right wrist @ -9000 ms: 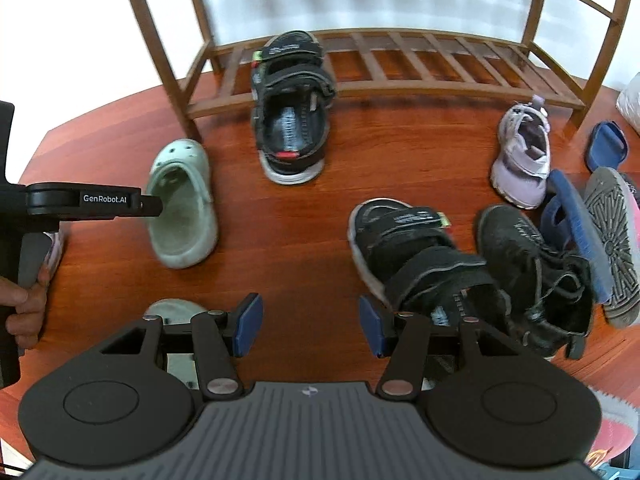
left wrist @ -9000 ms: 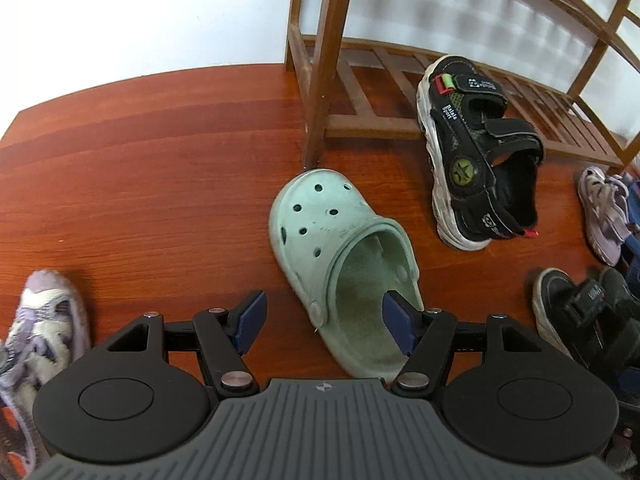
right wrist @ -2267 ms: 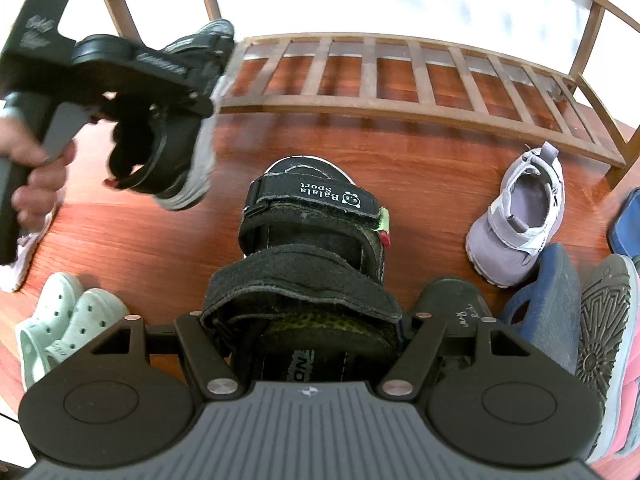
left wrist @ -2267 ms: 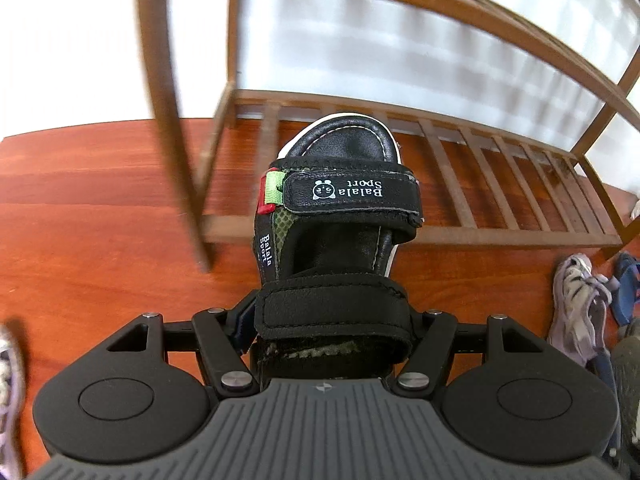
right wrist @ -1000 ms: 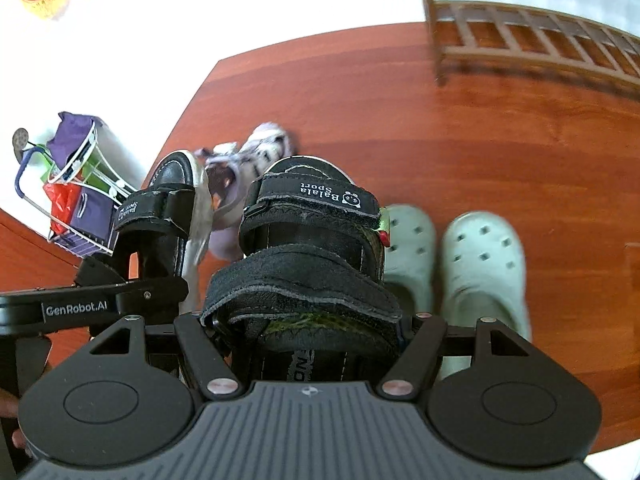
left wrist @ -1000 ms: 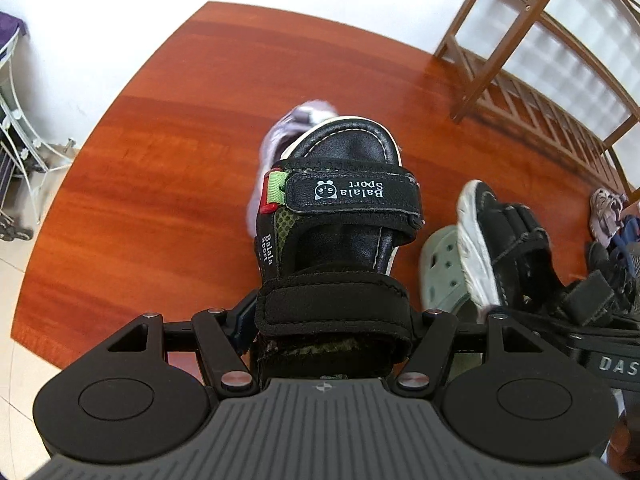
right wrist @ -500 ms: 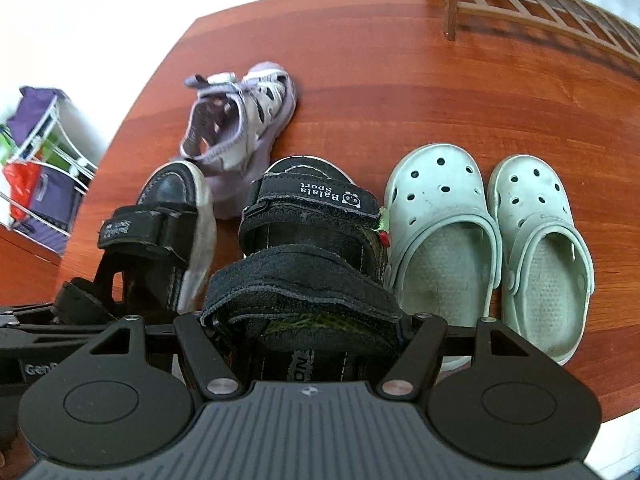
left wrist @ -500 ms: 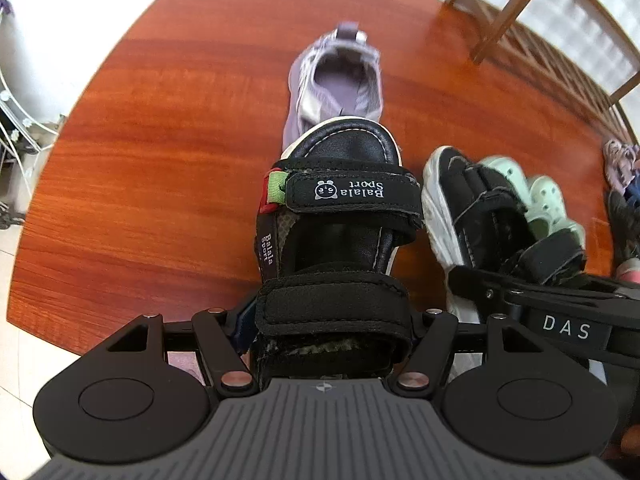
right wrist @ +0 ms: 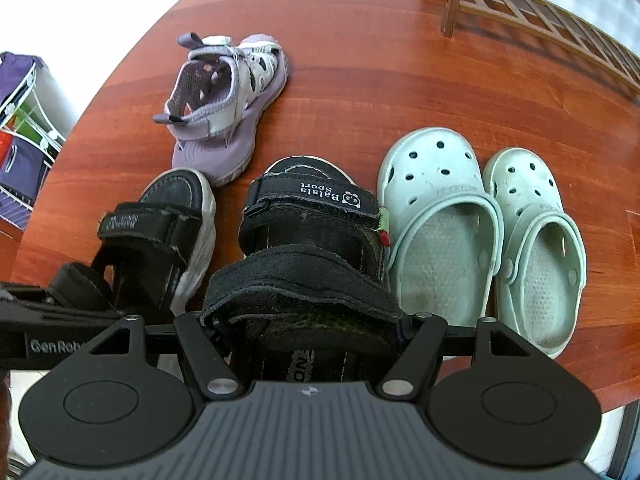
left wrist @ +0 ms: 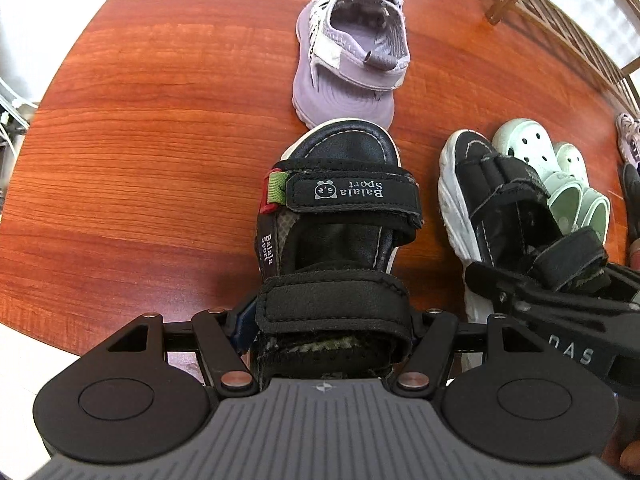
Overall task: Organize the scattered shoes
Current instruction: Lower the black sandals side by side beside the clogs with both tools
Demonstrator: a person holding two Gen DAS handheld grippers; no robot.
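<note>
My left gripper (left wrist: 332,320) is shut on the heel end of a black strap sandal (left wrist: 340,200) marked "Balala Sport", toe pointing away, low over the red-brown wooden surface (left wrist: 140,140). My right gripper (right wrist: 308,328) is shut on the matching black sandal (right wrist: 312,216), also by its heel end. The two sandals sit side by side, the left-held one (right wrist: 160,224) just left of the right-held one. A pair of mint clogs (right wrist: 436,220) stands directly right of them. Whether the soles touch the wood I cannot tell.
A lilac sneaker (right wrist: 228,104) lies just beyond the sandals' toes. The wooden shoe rack (right wrist: 520,8) stands at the far right. The surface's near edge (right wrist: 600,396) runs close under the grippers. A wire cart (right wrist: 20,128) stands off the left edge.
Both grippers have sunk toward the wood with their sandals and tilted further down. The sandals now sit beside the mint clogs, near the lilac sneaker.
</note>
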